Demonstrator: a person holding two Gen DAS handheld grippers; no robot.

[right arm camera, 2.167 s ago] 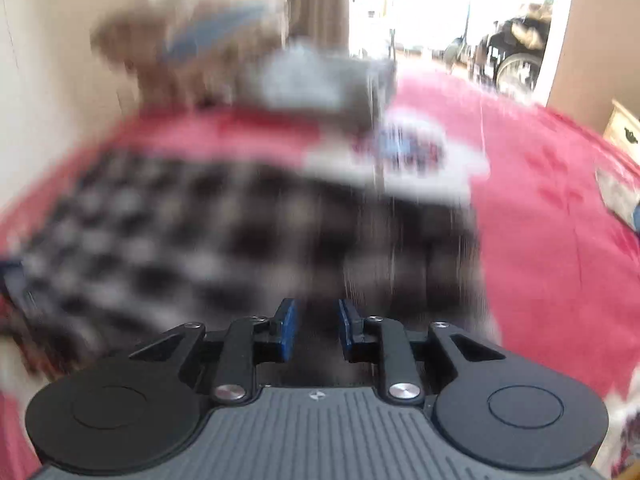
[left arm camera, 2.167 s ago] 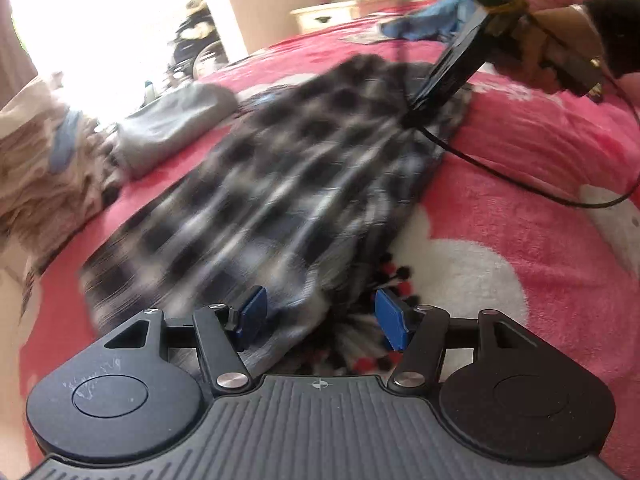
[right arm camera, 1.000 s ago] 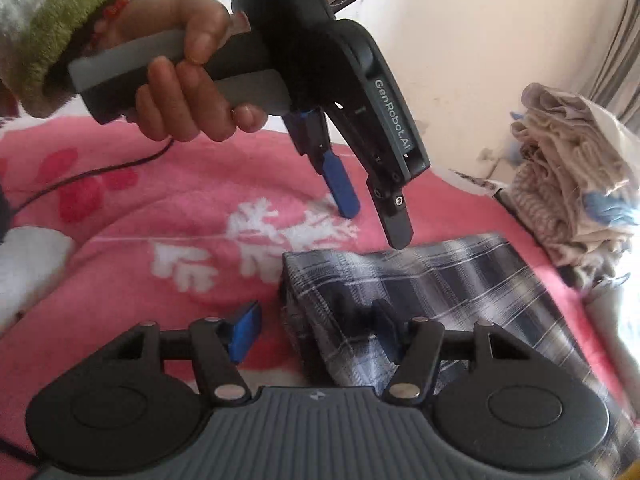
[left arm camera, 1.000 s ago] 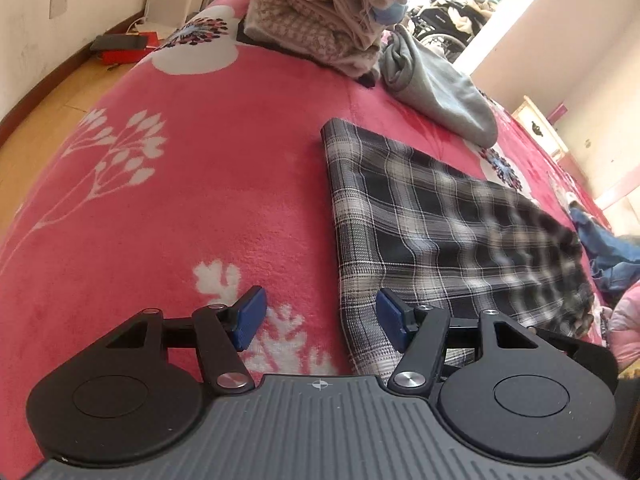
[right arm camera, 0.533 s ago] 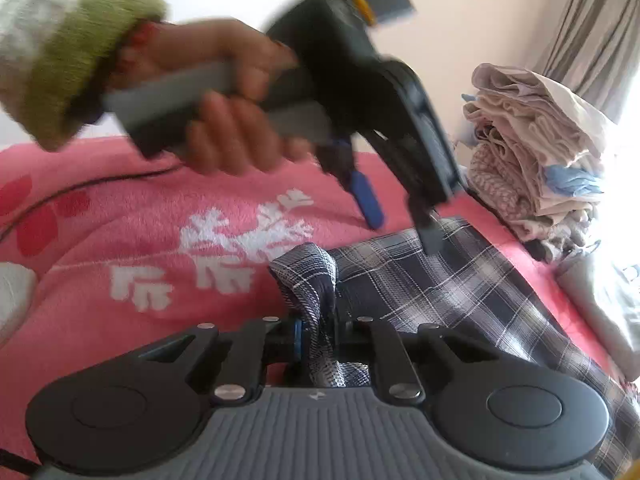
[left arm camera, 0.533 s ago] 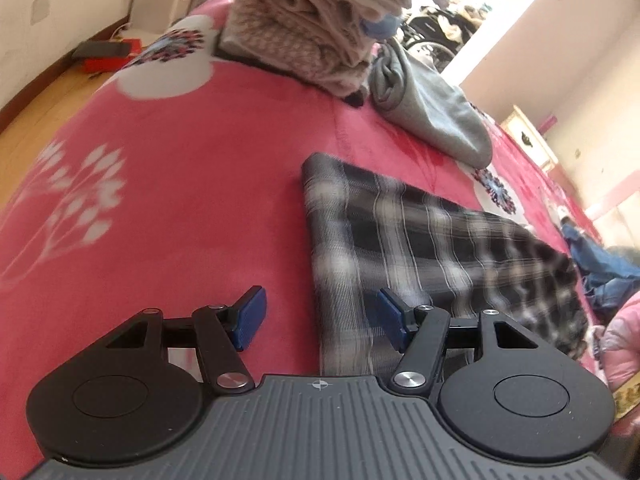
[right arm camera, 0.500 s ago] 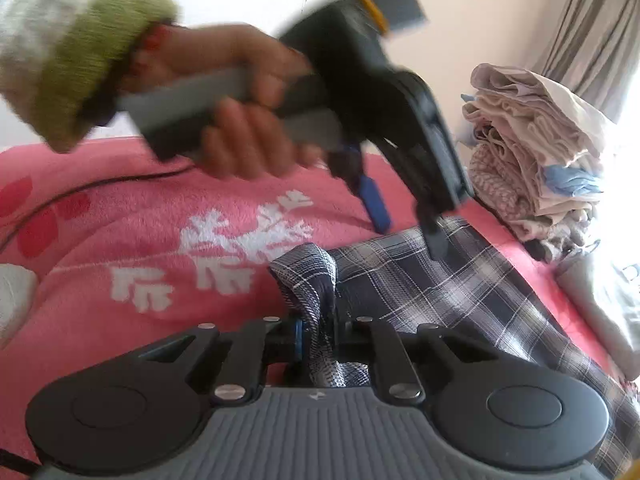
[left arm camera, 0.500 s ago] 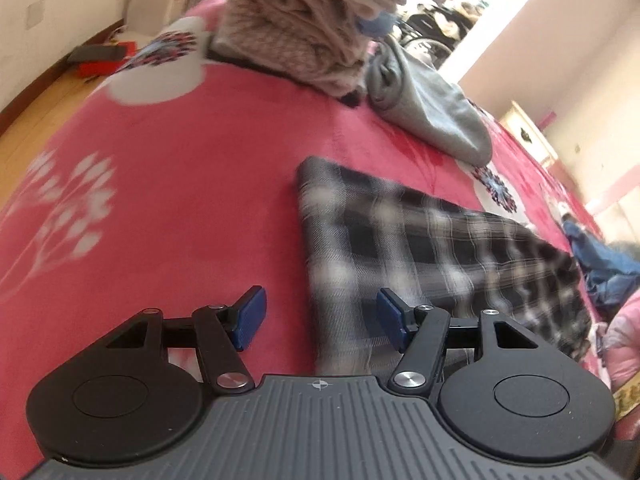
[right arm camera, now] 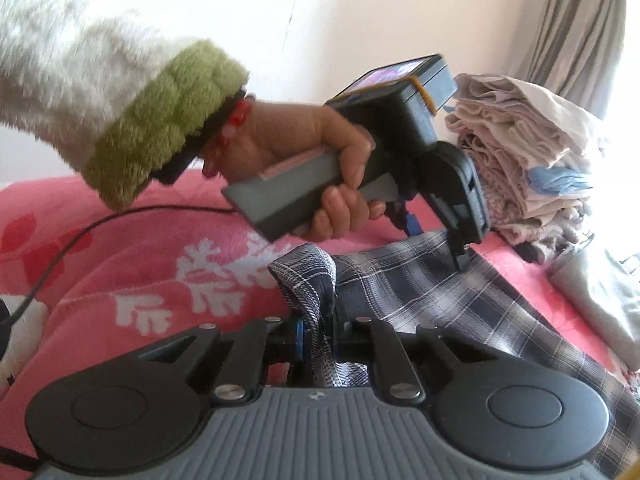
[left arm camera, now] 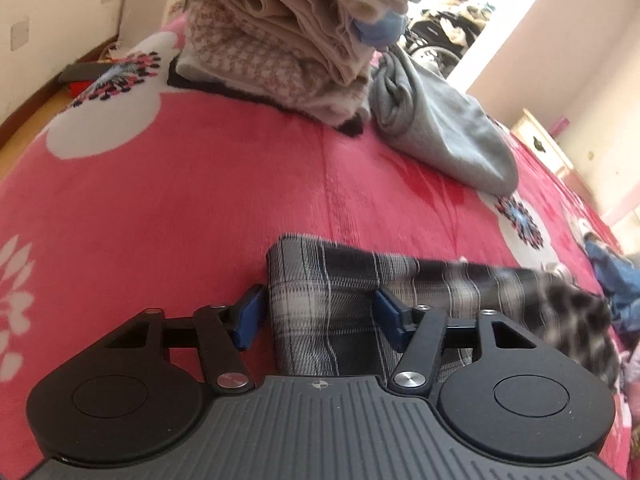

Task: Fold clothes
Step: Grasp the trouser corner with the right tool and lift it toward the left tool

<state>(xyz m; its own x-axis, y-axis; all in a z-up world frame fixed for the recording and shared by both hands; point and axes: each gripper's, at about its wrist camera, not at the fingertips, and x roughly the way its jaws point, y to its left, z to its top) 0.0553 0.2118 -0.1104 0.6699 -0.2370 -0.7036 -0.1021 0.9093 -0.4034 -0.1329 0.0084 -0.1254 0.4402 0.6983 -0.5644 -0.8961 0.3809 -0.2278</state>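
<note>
A black-and-white plaid cloth (left arm camera: 400, 280) lies flat on the pink blanket (left arm camera: 200, 200). In the left wrist view, one corner of it sits between my left gripper's (left arm camera: 318, 315) blue pads. The jaws are closing and stand a little apart from the fabric on each side. In the right wrist view, my right gripper (right arm camera: 318, 336) is shut on a bunched-up corner of the plaid cloth (right arm camera: 420, 292). Beyond it a hand in a green-cuffed sleeve holds the left gripper (right arm camera: 436, 244), which tips down onto the cloth's far corner.
A tall pile of folded clothes (left arm camera: 288, 40) stands at the bed's far end, with a grey garment (left arm camera: 440, 140) beside it. A blue garment (left arm camera: 612, 276) lies at the right edge. A black cable (right arm camera: 80, 232) runs across the blanket. The wall is close behind.
The left gripper has slid forward along the cloth's edge to its far corner, and its jaws have narrowed. The right gripper closed on the near corner and has held it since.
</note>
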